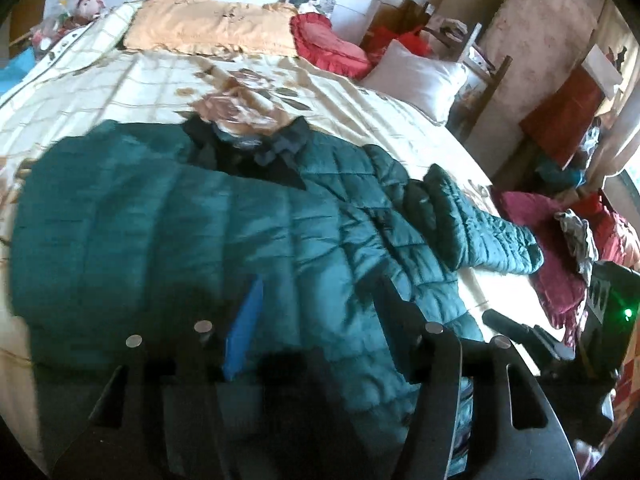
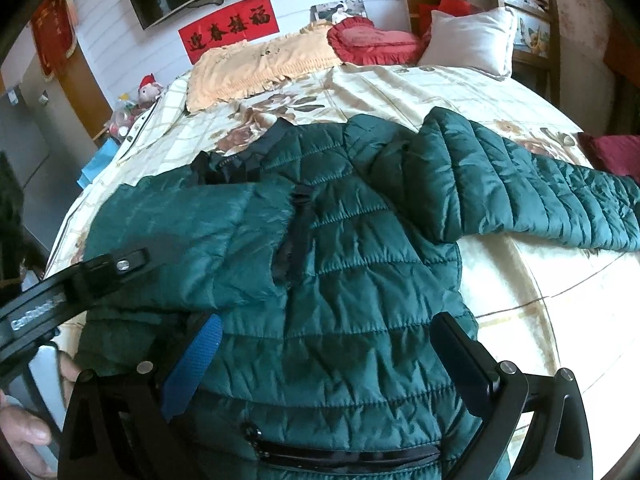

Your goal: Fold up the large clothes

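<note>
Both pairs of fingers are seen spread wide, nothing gripped: the right gripper (image 2: 324, 364) hangs over the hem of the green puffer jacket (image 2: 340, 272), the left gripper (image 1: 320, 320) over its left half. The jacket is laid front-up on the bed (image 2: 540, 300), collar (image 2: 236, 160) away from the fingers, long axis running straight ahead. One sleeve appears already folded across the chest; the other sleeve (image 2: 540, 196) is stretched out to the right, so the right gripper is judged the nearer for folding it in.

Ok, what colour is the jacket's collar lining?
Dark navy, almost black, against the teal jacket; collar lining shows best in the right wrist view.
</note>
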`<state>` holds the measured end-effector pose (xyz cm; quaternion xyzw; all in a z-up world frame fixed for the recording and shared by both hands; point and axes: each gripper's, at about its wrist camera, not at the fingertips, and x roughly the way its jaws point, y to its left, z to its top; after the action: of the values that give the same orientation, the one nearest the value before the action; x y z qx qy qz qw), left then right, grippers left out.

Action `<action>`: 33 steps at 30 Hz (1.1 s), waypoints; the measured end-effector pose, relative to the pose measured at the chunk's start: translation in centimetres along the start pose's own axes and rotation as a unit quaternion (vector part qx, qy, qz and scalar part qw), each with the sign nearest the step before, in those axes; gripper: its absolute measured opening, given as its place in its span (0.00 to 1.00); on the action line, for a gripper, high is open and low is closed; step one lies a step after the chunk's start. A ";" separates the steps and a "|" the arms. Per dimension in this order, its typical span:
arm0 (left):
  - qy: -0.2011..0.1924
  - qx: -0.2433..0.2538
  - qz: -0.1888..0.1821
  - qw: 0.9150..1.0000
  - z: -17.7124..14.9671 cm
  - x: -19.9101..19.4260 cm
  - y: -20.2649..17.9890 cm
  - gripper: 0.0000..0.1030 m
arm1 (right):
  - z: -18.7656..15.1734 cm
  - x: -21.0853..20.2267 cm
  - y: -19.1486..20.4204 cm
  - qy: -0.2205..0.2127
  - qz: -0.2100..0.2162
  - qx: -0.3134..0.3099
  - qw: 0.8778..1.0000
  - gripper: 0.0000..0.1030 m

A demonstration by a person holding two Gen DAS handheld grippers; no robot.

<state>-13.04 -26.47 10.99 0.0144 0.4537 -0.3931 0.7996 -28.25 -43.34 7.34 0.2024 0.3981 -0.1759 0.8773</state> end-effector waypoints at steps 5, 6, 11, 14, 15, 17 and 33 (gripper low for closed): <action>-0.029 0.010 0.093 0.995 -0.2 -3.9 3.7 0.56 | 0.8 0.3 0.9 0.000 0.022 0.005 1.000 1.00; -0.034 0.015 0.117 0.992 -0.3 -4.6 4.5 0.56 | 1.0 0.5 1.0 0.002 0.026 0.007 1.000 1.00; -0.052 0.017 0.217 0.975 -1.4 -6.7 8.8 0.56 | 2.3 2.7 2.4 0.017 0.049 0.018 0.999 1.00; -0.052 -0.007 0.233 0.971 -2.1 -7.3 11.4 0.56 | 2.8 4.3 3.0 0.032 0.045 0.023 0.998 1.00; -0.053 -0.014 0.236 0.970 -2.3 -7.4 12.0 0.56 | 3.0 4.8 3.2 0.037 0.042 0.023 0.998 1.00; -0.054 -0.024 0.238 0.969 -2.5 -7.5 12.8 0.56 | 3.3 5.8 3.8 0.044 0.035 0.020 0.998 1.00; -0.047 -0.046 0.239 0.969 -2.5 -6.1 14.1 0.56 | 3.6 7.8 6.3 0.034 0.021 -0.042 0.998 0.39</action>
<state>-7.48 -11.99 9.34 0.0673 0.4162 -0.1699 0.8907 -18.23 -40.89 4.83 0.1795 0.4306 -0.1338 0.8743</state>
